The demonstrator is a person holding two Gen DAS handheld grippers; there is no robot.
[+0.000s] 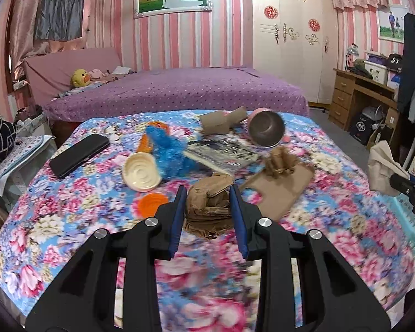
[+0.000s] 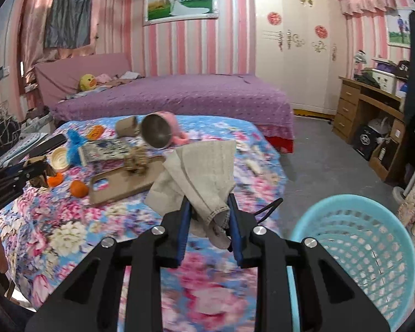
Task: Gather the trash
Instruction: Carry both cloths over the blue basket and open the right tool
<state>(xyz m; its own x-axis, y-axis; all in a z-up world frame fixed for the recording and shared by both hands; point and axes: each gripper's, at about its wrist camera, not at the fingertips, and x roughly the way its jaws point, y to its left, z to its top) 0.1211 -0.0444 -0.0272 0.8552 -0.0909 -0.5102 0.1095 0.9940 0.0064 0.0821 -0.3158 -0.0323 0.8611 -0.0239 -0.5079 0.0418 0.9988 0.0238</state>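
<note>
Brown crumpled paper wad (image 1: 210, 204) sat clamped in the left gripper (image 1: 209, 191) above the floral bedspread (image 1: 69, 215); the right gripper (image 2: 209, 200) pinched a limp beige tissue (image 2: 199, 171) beside the turquoise basket (image 2: 357, 238); both judged light, soft, crushable, best gripped mid-bulk.

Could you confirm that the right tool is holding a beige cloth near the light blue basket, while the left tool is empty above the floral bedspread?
Not quite: the left tool is not empty. The left wrist view shows it shut on a crumpled brown paper wad above the floral bedspread. The rest holds: the right tool grips the beige cloth near the light blue basket.
</note>
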